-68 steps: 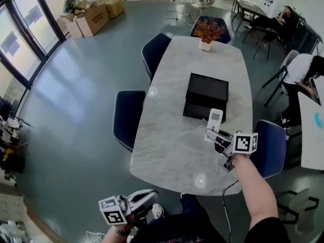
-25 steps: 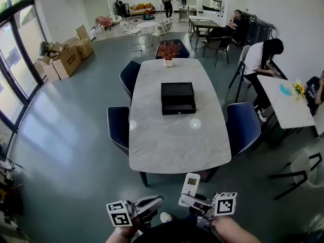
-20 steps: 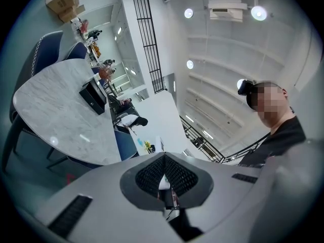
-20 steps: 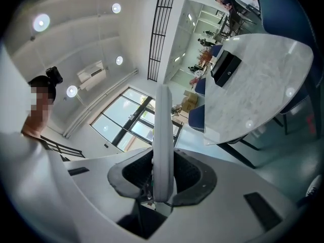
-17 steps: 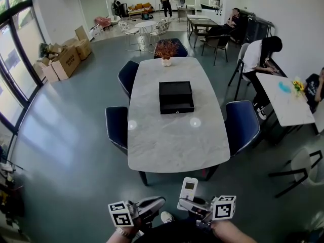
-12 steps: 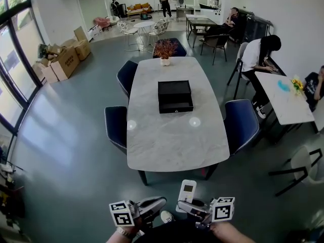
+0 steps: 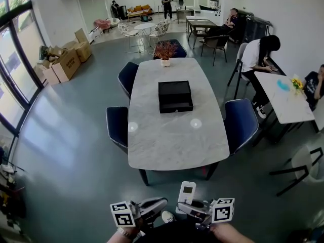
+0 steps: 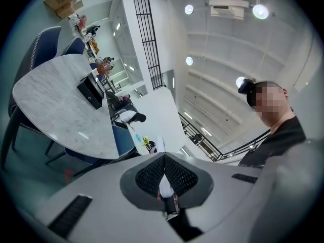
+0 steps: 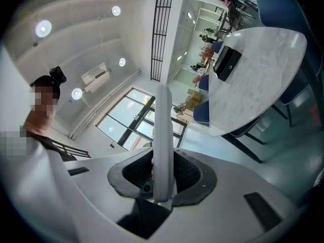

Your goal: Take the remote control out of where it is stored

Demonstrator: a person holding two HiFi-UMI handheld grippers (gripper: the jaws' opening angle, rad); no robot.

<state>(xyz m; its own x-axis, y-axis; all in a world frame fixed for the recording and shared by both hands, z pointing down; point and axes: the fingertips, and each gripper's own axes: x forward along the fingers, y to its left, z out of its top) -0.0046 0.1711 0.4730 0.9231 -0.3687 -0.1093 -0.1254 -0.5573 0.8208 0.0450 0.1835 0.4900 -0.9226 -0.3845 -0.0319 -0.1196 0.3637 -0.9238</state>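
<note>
Nearest the body, the remote control (image 7: 187, 192) is clamped upright at its lower end by the right gripper (image 7: 188, 207), its screen end standing clear above the pads. The left gripper (image 7: 161, 203) is held just beside it, jaws closed together with nothing between them. Beyond, the table (image 7: 172, 140) stands well apart, with the black storage box (image 7: 175, 96) at its middle, its drawer apparently closed, and a potted plant (image 7: 165, 51) at the far end.

The removal step is judged complete: the remote is out and carried. The next move calls only for a steady grip, or a place to set it down.

Compared with the earliest frame, where the remote was held over the table just beside the box, it is now drawn back off the table, close to the body.
</note>
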